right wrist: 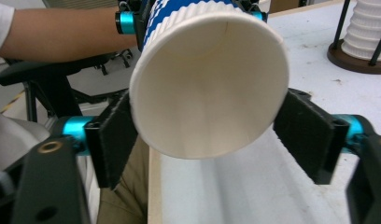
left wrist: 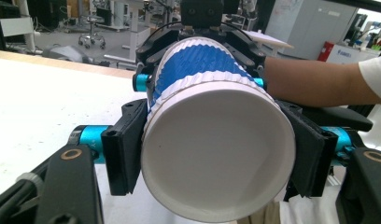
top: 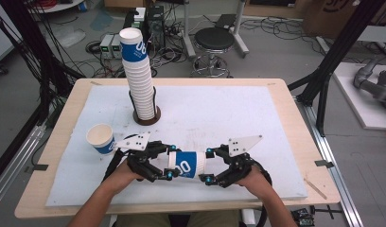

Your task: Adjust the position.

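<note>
Gripping from both ends, the left claw [top: 168,163] and the right claw [top: 209,165] share a blue-and-white paper cup [top: 186,164] held sideways just above the counter [top: 285,101], near its front edge. In the left gripper view the jaws clamp the closed bottom of the cup [left wrist: 216,154]; in the right gripper view the jaws bracket the open mouth [right wrist: 209,84], one pad touching and the other seemingly a shade off, so whether that claw truly grips is hard to say. It may be two nested cups being pulled apart; the ribbed sleeve does show a step, though I can't be certain. Inside, the cup looks empty. Out toward the left edge, a single cup [top: 100,138] stands upright and empty, apparently already dealt with. Farther back, a tall stack of cups [top: 138,75] sits in a round holder [top: 147,116], so plenty seems left to do.
</note>
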The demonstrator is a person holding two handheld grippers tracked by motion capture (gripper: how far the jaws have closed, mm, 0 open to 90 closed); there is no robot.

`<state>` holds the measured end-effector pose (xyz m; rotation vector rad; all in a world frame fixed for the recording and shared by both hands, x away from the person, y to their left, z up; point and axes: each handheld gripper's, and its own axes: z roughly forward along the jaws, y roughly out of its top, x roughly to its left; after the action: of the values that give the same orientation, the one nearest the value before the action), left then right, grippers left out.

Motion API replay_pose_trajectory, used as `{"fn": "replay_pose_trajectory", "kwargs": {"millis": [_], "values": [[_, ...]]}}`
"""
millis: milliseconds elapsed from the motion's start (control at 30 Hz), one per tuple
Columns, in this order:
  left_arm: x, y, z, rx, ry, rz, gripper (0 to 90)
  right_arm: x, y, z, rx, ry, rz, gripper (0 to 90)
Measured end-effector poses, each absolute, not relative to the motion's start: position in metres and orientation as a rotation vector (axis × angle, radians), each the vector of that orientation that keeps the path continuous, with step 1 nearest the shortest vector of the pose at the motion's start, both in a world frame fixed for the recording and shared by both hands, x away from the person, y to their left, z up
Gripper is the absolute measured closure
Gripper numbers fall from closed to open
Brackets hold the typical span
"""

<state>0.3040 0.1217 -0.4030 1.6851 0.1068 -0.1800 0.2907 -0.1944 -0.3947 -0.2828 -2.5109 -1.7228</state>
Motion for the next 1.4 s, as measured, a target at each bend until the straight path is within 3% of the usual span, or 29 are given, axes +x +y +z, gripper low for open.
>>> {"fn": "replay_pose_trajectory", "kwargs": {"millis": [567, 867, 1400], "values": [[0.302, 0.120, -0.406, 1.738, 0.126, -0.138, 30.7, 0.291, -0.197, -0.395, -0.274, -2.564, -1.709, 32.9], [0.300, 0.115, -0.406, 1.788, 0.206, -0.139, 17.5, 0.292, -0.197, -0.396, -0.278, -2.563, -1.704, 33.3], [0.306, 0.108, -0.367, 1.996, 0.182, -0.072, 16.6, 0.295, -0.202, -0.378, -0.264, -2.711, -1.569, 32.8]]}}
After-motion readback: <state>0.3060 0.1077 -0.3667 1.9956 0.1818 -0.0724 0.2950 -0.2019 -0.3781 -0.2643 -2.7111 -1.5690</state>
